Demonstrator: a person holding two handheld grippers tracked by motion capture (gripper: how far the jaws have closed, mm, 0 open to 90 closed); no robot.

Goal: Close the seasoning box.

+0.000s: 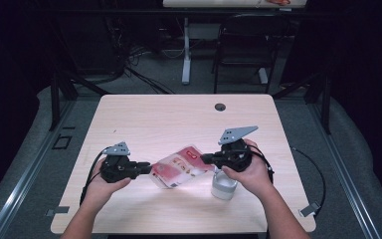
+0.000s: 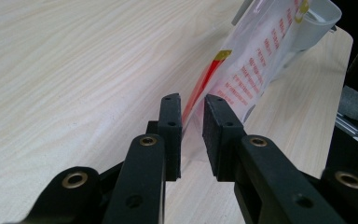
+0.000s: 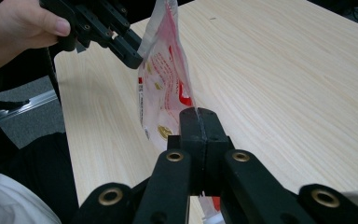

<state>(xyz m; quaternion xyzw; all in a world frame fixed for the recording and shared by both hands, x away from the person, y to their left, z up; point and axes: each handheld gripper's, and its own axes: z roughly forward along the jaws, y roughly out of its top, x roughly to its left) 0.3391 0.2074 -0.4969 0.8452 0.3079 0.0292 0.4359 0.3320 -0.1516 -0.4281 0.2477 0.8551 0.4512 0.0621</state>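
A clear plastic bag (image 1: pixel 179 167) with red print hangs stretched between my two grippers, just above the table (image 1: pixel 169 119). My right gripper (image 1: pixel 204 158) is shut on the bag's right end; in the right gripper view its jaws (image 3: pixel 199 112) meet on the film of the bag (image 3: pixel 163 70). My left gripper (image 1: pixel 146 169) is at the bag's left end. In the left gripper view, the bag's (image 2: pixel 256 60) thin edge runs between the jaws of this gripper (image 2: pixel 192 100), and a gap shows between the pads. The left gripper (image 3: pixel 133 51) also appears far off in the right gripper view.
A white round container (image 1: pixel 224 186) stands on the table under my right hand, close to the bag's right end (image 2: pixel 317 23). A cable hole (image 1: pixel 220 107) sits near the table's far edge. A dark chair (image 1: pixel 243 40) and desk legs stand beyond it.
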